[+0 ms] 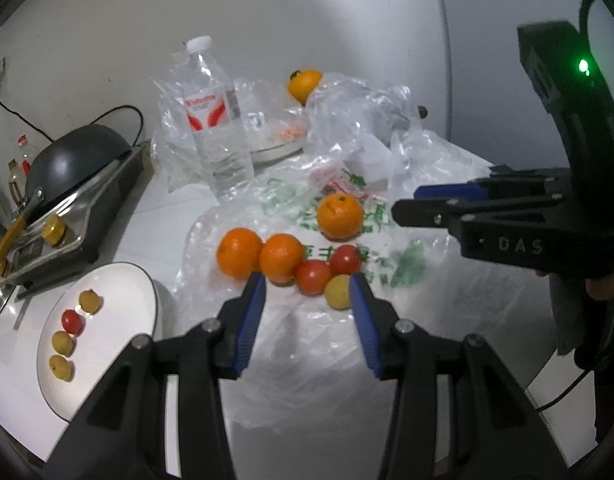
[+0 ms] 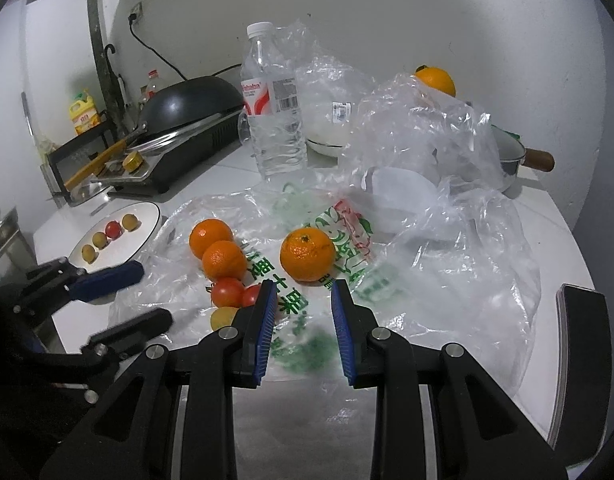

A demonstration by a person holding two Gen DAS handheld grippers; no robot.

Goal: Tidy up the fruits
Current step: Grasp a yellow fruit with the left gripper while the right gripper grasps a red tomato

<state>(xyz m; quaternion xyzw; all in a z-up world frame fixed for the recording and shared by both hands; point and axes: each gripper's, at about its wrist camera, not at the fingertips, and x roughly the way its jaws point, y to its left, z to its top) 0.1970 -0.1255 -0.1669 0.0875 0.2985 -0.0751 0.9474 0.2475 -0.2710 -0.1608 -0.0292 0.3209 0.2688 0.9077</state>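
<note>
On a flat plastic bag [image 1: 315, 332] lie two touching oranges [image 1: 239, 252], a lone orange [image 1: 340, 216], two red tomatoes [image 1: 314, 277] and a small yellow fruit [image 1: 338, 292]. My left gripper [image 1: 307, 284] is open and empty, just short of the tomatoes and yellow fruit. A white plate [image 1: 119, 288] at the left holds three yellow fruits and one tomato. My right gripper [image 2: 303, 286] is open and empty, just short of the lone orange [image 2: 307, 254]. It also shows in the left wrist view [image 1: 407, 204]. The plate shows in the right wrist view [image 2: 147, 220].
A water bottle [image 1: 217, 120] stands behind the fruit. Crumpled clear bags [image 1: 367, 120] cover a dish, with another orange [image 1: 305, 84] behind them. A stove with a dark wok [image 1: 75, 160] sits at the left. A pot with a wooden handle [image 2: 519, 156] is at the far right.
</note>
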